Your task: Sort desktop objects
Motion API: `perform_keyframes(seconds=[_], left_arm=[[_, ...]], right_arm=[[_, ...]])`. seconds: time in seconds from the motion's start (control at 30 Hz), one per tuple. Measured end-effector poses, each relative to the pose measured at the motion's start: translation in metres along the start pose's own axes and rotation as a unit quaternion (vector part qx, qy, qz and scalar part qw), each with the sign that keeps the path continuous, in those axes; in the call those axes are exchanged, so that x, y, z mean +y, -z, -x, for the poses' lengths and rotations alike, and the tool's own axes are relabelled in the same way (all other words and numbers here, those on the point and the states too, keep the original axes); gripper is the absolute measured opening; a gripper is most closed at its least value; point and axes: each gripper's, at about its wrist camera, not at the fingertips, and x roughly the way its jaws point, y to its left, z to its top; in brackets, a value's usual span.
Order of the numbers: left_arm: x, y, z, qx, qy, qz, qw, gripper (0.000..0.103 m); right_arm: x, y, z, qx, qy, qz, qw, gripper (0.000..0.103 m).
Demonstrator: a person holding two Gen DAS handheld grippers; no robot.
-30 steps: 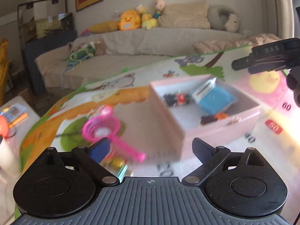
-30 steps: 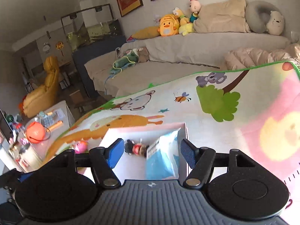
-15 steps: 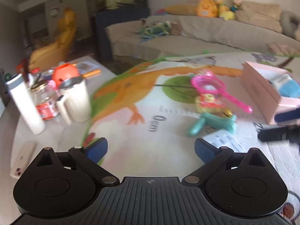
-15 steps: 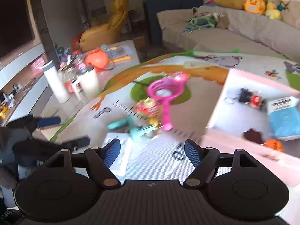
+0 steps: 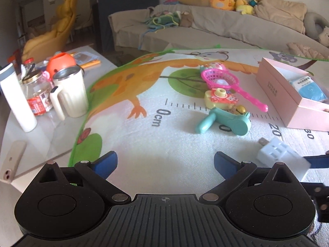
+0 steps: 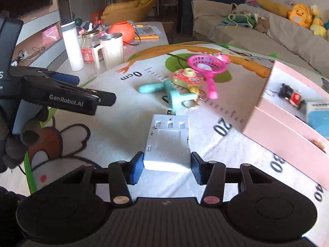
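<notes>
My right gripper [image 6: 166, 165] has its blue pads against both sides of a white USB hub [image 6: 168, 142] on the play mat; the hub also shows in the left wrist view [image 5: 281, 158]. My left gripper [image 5: 165, 163] is open and empty above the mat, left of the hub. Ahead lie a teal toy [image 5: 226, 121] [image 6: 170, 94], a pink net scoop [image 5: 224, 80] [image 6: 205, 65] and a small yellow-pink toy [image 5: 220, 97] [image 6: 188, 77]. A pink box [image 5: 287, 100] [image 6: 287, 131] on the right holds a blue packet [image 5: 310, 88] and a small toy car [image 6: 292, 95].
On the left stand a white mug [image 5: 71, 94], a glass jar [image 5: 38, 94], a white bottle [image 5: 17, 103], an orange ball [image 5: 60, 61] and a phone [image 5: 10, 164]. A sofa with plush toys [image 5: 224, 0] runs along the back.
Both grippers swung from the pink box to the left part of the mat. The right gripper came down and closed around the white hub. The left gripper stayed open.
</notes>
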Motion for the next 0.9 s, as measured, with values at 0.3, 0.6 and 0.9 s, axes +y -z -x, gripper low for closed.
perform_keyframes(seconds=[0.3,0.6,0.9], left_arm=[[-0.022,0.003,-0.006,0.012,0.017,-0.021,0.9996,0.102],[-0.061,-0.011,-0.012,-0.023,0.051,-0.091,0.9943,0.103],[-0.088,-0.028,-0.062,-0.013,0.036,-0.131,0.9906,0.103]], right_arm=[[-0.071,0.050,0.046,-0.030,0.180,-0.071,0.981,0.075],[-0.108,0.082,0.043,-0.052,0.186,-0.202,0.960,0.085],[-0.106,0.086,0.047,-0.073,0.193,-0.212,0.955,0.095]])
